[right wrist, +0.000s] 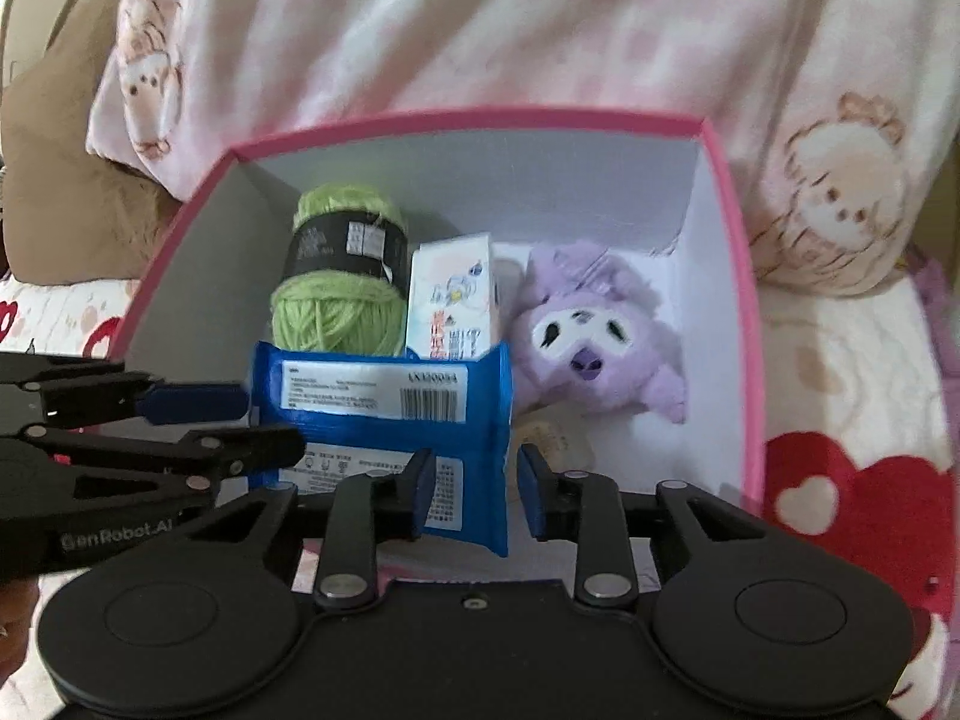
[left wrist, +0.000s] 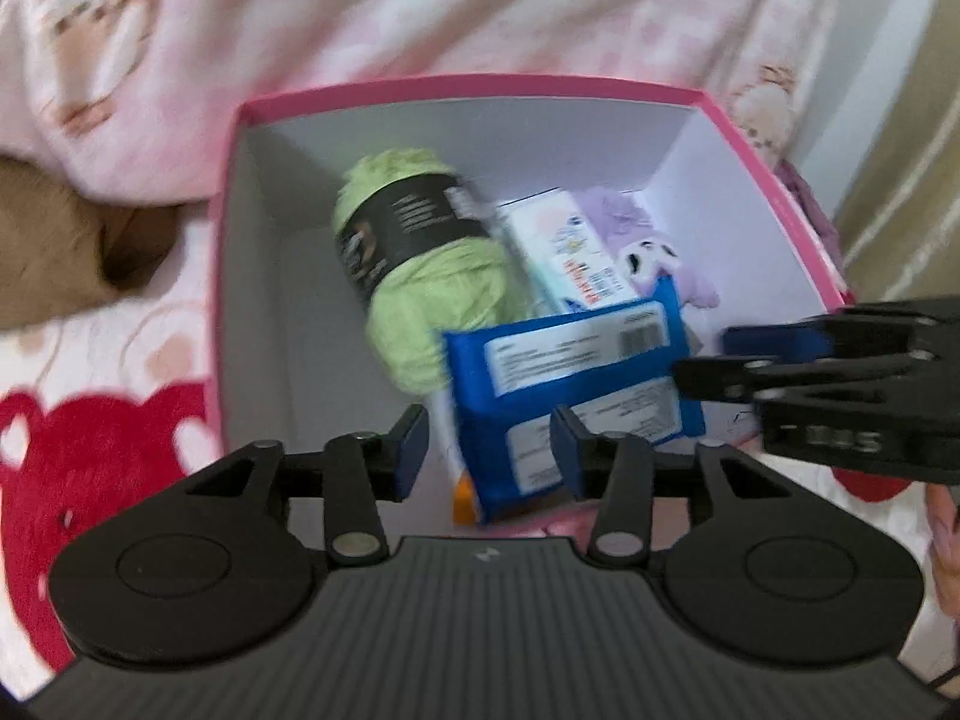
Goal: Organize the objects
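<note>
A pink-rimmed box (right wrist: 735, 276) on a heart-print blanket (right wrist: 840, 480) holds a green yarn ball (right wrist: 336, 300), a small carton (right wrist: 450, 300), a purple plush toy (right wrist: 588, 336) and a blue wipes pack (right wrist: 384, 414) leaning near the front wall. The left gripper (left wrist: 489, 450) and right gripper (right wrist: 471, 483) both hover over the box with jaws spread, gripping nothing.

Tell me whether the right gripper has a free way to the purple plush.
Probably yes: the right gripper is open, and the purple plush lies uncovered in the pink box, beside the blue packet.
</note>
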`<state>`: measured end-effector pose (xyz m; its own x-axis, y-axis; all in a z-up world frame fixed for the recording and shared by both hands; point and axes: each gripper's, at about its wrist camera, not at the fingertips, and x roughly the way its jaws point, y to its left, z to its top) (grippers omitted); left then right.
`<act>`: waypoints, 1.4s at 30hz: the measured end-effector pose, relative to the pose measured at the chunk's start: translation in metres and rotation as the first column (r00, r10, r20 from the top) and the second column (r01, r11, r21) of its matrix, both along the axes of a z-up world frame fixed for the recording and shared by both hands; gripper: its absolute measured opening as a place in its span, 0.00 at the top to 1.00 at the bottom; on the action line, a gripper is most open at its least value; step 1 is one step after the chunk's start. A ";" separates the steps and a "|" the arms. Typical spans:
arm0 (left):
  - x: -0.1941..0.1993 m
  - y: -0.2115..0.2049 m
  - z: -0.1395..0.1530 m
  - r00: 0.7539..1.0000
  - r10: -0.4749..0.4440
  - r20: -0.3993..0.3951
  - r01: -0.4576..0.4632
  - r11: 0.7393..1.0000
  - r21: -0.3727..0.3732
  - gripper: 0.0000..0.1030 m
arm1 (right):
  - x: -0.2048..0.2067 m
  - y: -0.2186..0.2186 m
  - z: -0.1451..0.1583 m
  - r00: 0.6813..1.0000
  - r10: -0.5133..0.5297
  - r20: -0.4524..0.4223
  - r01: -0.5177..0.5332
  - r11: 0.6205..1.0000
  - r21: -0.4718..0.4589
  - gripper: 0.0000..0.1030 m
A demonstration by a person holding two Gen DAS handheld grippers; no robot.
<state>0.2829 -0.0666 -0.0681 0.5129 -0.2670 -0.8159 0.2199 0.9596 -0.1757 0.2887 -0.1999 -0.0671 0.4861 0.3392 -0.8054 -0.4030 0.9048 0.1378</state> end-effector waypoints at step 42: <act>-0.177 0.041 0.123 0.994 0.052 0.097 -0.057 0.997 0.053 0.17 | -0.187 -0.027 0.143 0.981 0.020 0.193 -0.019 1.000 -0.010 0.24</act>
<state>0.1061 -0.0255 0.0548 0.6020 -0.1922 -0.7750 0.1803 0.9783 -0.1026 0.1019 -0.2265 0.0755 0.6260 0.3436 -0.7000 -0.4387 0.8974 0.0482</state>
